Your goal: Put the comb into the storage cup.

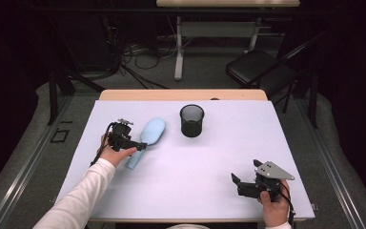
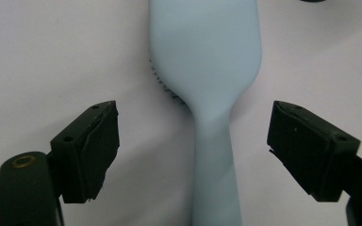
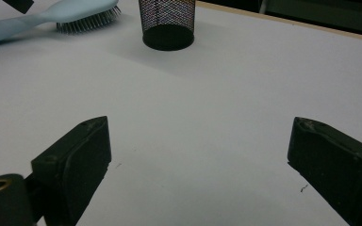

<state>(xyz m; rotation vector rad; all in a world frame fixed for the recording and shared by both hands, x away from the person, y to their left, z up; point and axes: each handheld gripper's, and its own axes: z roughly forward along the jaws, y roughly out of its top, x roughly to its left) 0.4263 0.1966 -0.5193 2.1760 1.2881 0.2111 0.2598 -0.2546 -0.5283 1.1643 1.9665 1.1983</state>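
A pale blue hairbrush (image 1: 148, 136) lies bristles down on the white table, its handle pointing toward the near left. My left gripper (image 1: 140, 145) hangs over that handle. In the left gripper view the handle (image 2: 216, 179) runs up between the two black jaws, which stand apart with a gap on each side of it. A black mesh cup (image 1: 191, 120) stands upright just right of the brush head. My right gripper (image 1: 235, 181) rests open near the front right edge with only bare table between its jaws. The right gripper view has the hairbrush (image 3: 52, 18) and the mesh cup (image 3: 168, 23) far ahead.
The white mat (image 1: 195, 162) covers a wooden table (image 1: 181, 95). A black folding chair (image 1: 259, 69) and a pale desk frame (image 1: 209, 33) stand on the floor beyond it, among loose cables (image 1: 138, 57).
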